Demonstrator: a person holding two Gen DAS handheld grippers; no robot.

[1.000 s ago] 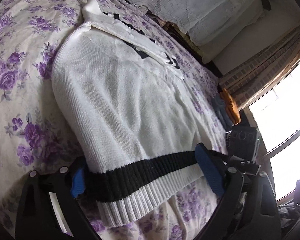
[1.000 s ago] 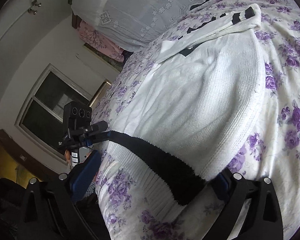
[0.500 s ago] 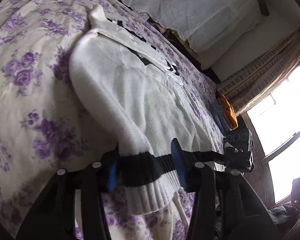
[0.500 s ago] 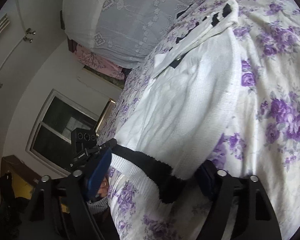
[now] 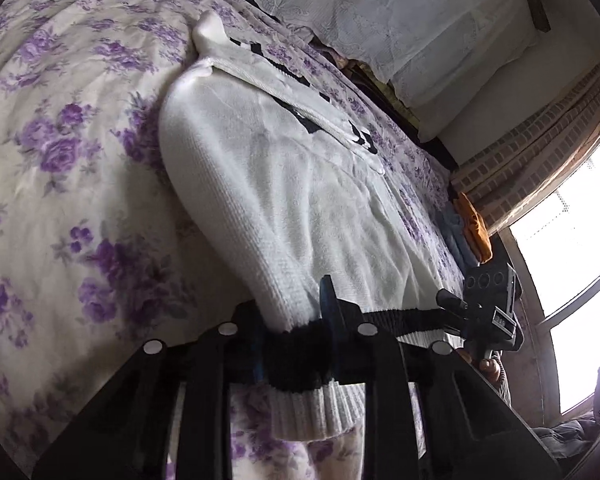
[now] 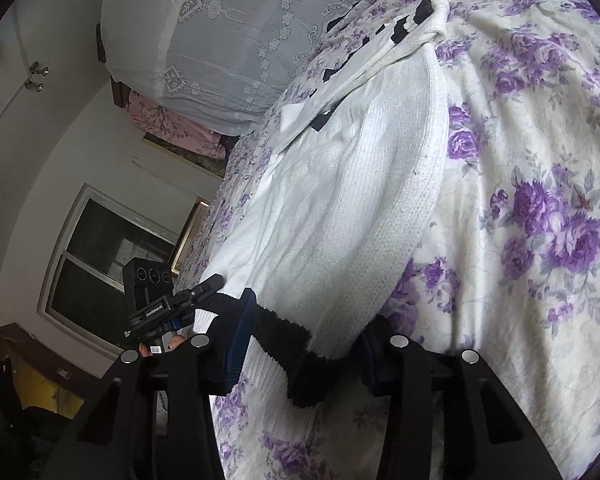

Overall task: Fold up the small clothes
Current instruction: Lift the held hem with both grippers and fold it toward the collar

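Observation:
A white knit sweater with a black band above its ribbed hem lies flat on the flowered bed sheet, collar at the far end. My left gripper grips the hem's left corner; its jaws are closing and the black band bunches tight between the blue pads. In the right wrist view the same sweater runs away from my right gripper, whose jaws are closing on the hem's right corner, with the fabric gathered between them. Each camera shows the other gripper along the hem: the right one, the left one.
A lace-covered pillow lies at the head of the bed. Folded orange and blue clothes sit near the bed's right edge by a bright window. Bare flowered sheet spreads right of the sweater.
Both grippers' jaws have drawn in from wide open around the hem. The black band now bunches between the pads of each, and both cameras have tilted a little.

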